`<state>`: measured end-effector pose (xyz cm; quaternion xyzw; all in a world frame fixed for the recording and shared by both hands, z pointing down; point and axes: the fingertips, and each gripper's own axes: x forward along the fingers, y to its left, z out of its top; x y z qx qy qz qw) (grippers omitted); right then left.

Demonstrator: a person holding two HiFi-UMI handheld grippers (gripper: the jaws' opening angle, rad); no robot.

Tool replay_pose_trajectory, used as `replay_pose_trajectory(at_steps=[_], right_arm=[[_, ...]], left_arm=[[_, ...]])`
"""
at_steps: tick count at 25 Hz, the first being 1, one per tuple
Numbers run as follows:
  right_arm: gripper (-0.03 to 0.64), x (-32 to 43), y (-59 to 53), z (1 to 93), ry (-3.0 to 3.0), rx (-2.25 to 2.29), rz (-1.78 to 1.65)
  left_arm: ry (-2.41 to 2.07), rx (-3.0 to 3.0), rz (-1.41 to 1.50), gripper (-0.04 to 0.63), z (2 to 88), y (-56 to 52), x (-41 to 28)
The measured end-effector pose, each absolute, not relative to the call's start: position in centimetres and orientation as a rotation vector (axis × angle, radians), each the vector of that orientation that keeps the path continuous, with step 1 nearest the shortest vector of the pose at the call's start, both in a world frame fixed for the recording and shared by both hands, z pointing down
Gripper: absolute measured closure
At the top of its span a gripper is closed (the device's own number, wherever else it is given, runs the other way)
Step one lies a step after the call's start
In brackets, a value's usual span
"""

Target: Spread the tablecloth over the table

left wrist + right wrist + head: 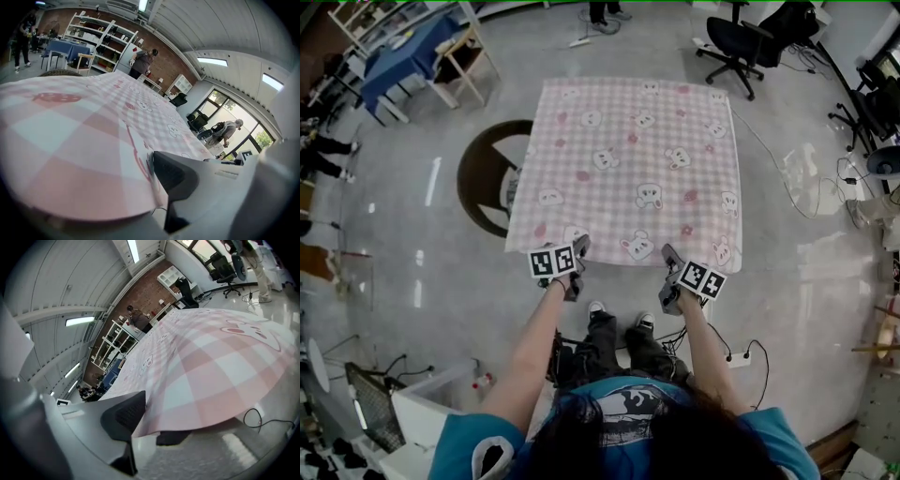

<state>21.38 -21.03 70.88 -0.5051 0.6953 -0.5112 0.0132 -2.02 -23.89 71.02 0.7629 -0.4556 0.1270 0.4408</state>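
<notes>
A pink checked tablecloth (628,159) printed with cartoon animals lies flat over the table and hides its top. In the head view my left gripper (578,253) sits at the near edge, left of the middle, and my right gripper (671,259) at the same edge further right. In the left gripper view the cloth (70,140) drapes over one jaw, and the dark pad (176,176) of the other presses on its hem. In the right gripper view the hem (197,394) runs between the upper dark pad (124,416) and the lower one. Both grippers are shut on the cloth.
A dark round floor emblem (483,178) shows left of the table. A blue-covered table (408,52) and a wooden chair (464,56) stand at the far left, a black office chair (733,42) at the far right. Cables and a power strip (739,356) lie by my feet.
</notes>
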Motion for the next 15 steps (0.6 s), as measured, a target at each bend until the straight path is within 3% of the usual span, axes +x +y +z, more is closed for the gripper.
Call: replay_pose_trajectory(at_steps=[9,15], right_arm=[[0.557,23.0,-18.4,72.9,2.083,-1.575,-1.686],[0.546,23.1,-18.0,72.9,2.134,-1.571,-1.695]], left_arm=[[-1.213,1.79,0.321,0.522,73.2,-23.0,-2.6],[-1.284,1.775,0.316,0.43,73.4,-22.4,-3.2]])
